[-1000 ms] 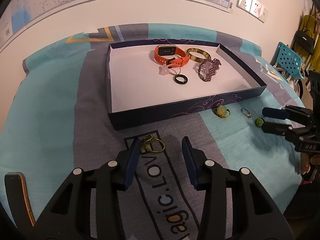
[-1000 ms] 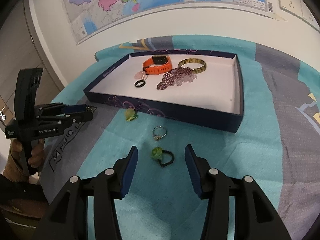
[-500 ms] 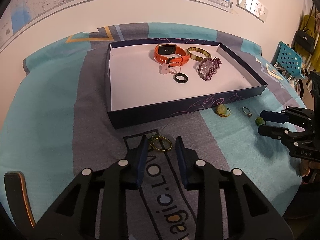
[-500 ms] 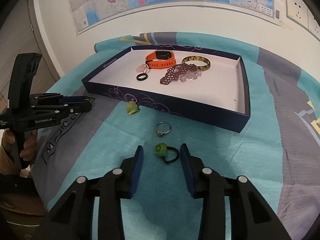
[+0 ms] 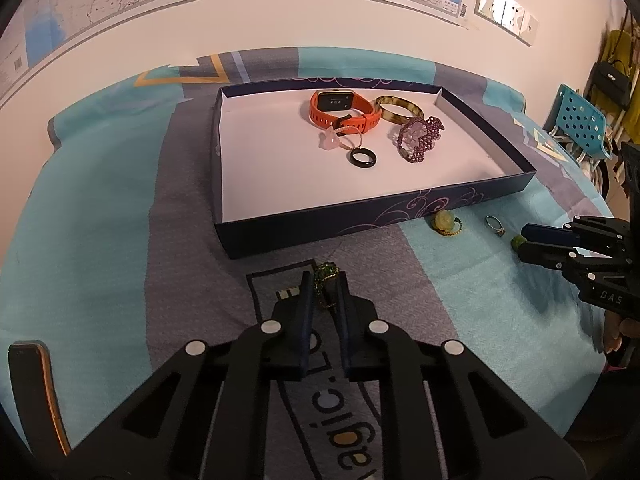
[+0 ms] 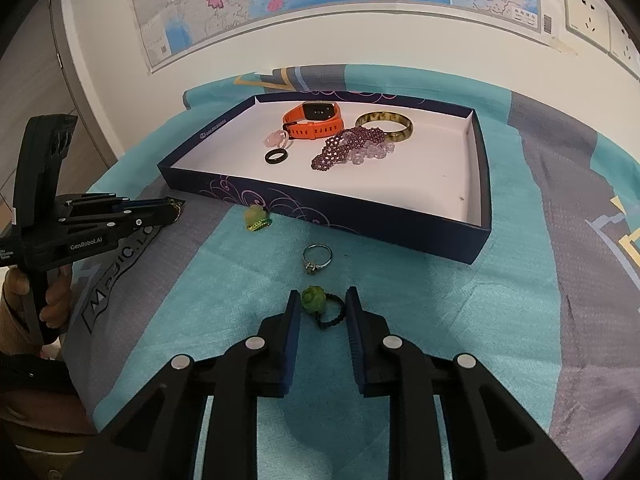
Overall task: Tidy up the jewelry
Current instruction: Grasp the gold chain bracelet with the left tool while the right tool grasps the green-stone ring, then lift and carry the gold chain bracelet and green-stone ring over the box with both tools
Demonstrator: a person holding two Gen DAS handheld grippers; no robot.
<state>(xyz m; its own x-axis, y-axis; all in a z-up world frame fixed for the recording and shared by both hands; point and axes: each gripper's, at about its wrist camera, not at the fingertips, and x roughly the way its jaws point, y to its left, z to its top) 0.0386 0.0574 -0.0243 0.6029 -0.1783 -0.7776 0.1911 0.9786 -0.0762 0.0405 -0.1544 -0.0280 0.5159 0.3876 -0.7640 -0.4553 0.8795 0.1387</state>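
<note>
Left gripper (image 5: 323, 285) jaws just closed, pinching a thin gold ring (image 5: 326, 280) with a dark green stone. Right gripper (image 6: 323, 307) jaws have been closing, narrow gap, not yet pressing the green-bead ring (image 6: 322, 307) with black band lying between them. Ahead of it: silver ring (image 6: 317, 257), then the navy box (image 6: 340, 216) holding orange watch (image 6: 314, 121), bangle (image 6: 385, 126), purple bracelet (image 6: 344, 146).

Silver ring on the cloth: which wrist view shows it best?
The right wrist view. The silver ring lies close ahead of the right gripper, its band and small setting clear, between the box and the green bead ring. In the left wrist view it is small and far right.
</note>
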